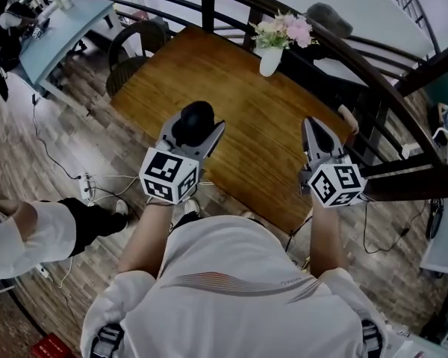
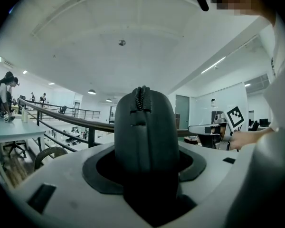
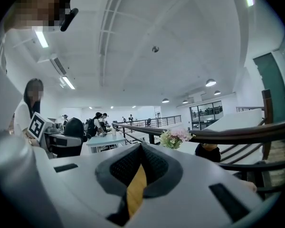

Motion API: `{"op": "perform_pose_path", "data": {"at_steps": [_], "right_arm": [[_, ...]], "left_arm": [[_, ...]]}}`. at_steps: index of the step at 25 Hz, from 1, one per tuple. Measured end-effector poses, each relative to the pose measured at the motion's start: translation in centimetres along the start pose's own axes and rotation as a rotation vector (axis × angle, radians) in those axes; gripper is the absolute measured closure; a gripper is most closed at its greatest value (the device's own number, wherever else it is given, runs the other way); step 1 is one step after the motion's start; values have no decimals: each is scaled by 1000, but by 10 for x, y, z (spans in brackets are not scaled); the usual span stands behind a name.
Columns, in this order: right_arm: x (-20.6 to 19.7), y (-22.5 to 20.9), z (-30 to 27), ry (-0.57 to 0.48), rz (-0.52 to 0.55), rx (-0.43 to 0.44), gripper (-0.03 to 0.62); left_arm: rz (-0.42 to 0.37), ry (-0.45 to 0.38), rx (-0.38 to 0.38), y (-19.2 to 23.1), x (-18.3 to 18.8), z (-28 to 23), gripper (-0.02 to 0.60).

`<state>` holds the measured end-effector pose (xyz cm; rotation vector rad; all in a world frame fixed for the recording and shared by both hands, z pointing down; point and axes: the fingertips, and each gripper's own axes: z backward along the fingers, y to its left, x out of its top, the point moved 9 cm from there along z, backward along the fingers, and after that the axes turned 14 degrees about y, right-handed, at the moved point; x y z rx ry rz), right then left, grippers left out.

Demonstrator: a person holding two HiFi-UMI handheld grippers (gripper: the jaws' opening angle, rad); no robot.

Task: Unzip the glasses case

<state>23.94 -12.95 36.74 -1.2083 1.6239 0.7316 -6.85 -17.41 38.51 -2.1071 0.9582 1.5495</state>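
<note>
A black zipped glasses case [image 1: 193, 119] is held above the wooden table [image 1: 239, 103], with my left gripper [image 1: 200, 130] shut on it. In the left gripper view the case [image 2: 145, 127] stands on end between the jaws, and its closed zipper [image 2: 141, 99] runs up over the top. My right gripper [image 1: 312, 125] hovers shut and empty near the table's right edge, well apart from the case. The right gripper view shows its jaws [image 3: 140, 156] closed together with nothing between them, and the case [image 3: 75, 128] far off to the left.
A white vase of pink flowers [image 1: 273, 45] stands at the table's far edge. A dark railing [image 1: 373, 73] curves behind and to the right. A wicker chair [image 1: 134, 47] sits at the far left corner. A person [image 1: 30, 233] crouches on the floor at the left.
</note>
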Motion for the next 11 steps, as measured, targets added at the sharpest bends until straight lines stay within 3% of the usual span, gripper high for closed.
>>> {"op": "perform_pose_path", "data": {"at_steps": [11], "right_arm": [[1, 5, -2, 9, 15, 11, 543]], "left_arm": [[4, 12, -12, -7, -2, -3, 321]]}}
